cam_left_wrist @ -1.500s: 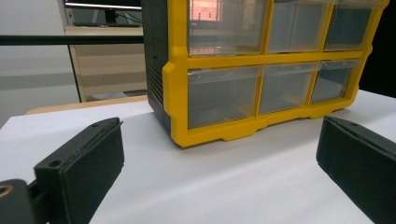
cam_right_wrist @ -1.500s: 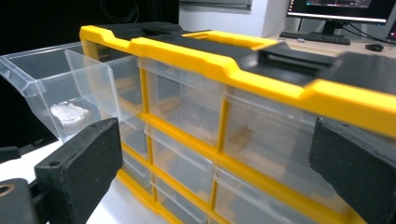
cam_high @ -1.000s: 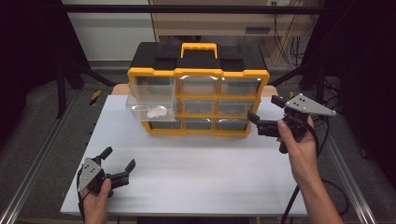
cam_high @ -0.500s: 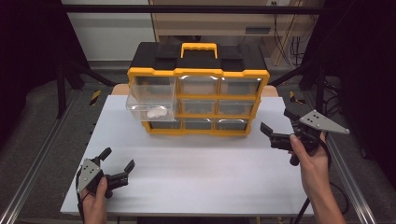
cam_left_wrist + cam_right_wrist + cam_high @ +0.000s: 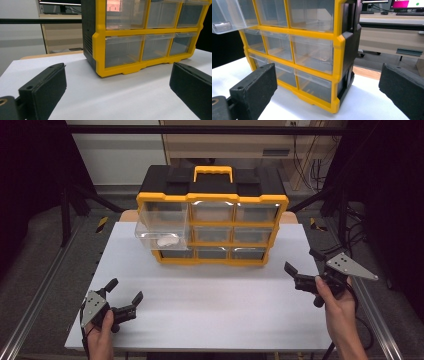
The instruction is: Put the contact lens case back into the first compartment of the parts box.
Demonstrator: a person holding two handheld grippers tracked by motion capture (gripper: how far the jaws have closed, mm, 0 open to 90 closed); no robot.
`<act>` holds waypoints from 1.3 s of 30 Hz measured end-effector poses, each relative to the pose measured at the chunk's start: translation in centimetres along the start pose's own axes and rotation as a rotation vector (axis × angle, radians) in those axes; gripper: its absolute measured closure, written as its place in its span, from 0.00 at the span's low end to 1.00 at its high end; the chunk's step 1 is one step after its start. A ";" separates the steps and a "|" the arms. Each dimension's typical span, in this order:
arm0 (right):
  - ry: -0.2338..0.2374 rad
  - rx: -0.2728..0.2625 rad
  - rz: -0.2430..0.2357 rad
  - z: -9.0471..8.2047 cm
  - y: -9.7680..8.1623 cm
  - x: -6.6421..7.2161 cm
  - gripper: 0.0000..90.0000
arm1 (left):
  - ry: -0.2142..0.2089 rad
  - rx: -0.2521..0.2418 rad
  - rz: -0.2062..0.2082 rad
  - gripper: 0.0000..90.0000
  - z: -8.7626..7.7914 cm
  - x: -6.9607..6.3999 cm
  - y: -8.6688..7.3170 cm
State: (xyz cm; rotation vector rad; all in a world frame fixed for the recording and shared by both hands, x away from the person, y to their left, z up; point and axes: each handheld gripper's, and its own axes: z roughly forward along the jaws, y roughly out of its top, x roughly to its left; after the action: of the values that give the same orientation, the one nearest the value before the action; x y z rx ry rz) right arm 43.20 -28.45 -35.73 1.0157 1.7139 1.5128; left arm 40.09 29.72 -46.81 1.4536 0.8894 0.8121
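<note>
Organizer (image 5: 212, 227) with nine clear drawers stands at counter (image 5: 210, 310) rear, its top-left drawer (image 5: 162, 227) pulled out holding one white item (image 5: 167, 240); left tongs (image 5: 123, 296) and right tongs (image 5: 302, 261) gape empty.

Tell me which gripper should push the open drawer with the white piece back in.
Probably left. The open drawer juts out at the left end of the organizer, on the left gripper's side. The right gripper sits off the far right end. Both are open and empty.

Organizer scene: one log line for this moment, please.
left claw open, empty | right claw open, empty | organizer drawer pulled out, white item inside
</note>
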 end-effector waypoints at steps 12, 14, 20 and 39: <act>-0.013 0.013 0.012 0.1 -4.0 -0.2 0.03 | 0.007 -0.001 -0.006 0.01 -0.1 0.1 -0.1; -0.011 0.014 0.020 0.0 -4.5 -0.2 0.03 | 0.009 0.000 -0.005 0.01 -0.2 0.2 -0.1; 0.008 0.024 0.027 0.2 -5.9 0.1 0.04 | -0.005 -0.002 -0.024 0.01 -0.5 0.7 -0.2; 0.069 0.034 0.019 2.0 -9.4 2.8 0.05 | -0.031 -0.002 -0.029 0.01 -0.4 0.5 -0.2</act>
State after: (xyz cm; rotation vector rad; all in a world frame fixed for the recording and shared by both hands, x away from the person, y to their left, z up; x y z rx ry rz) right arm 42.22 -25.45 -45.26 1.0107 1.7877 1.5526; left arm 40.01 30.36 -47.04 1.4450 0.8838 0.7667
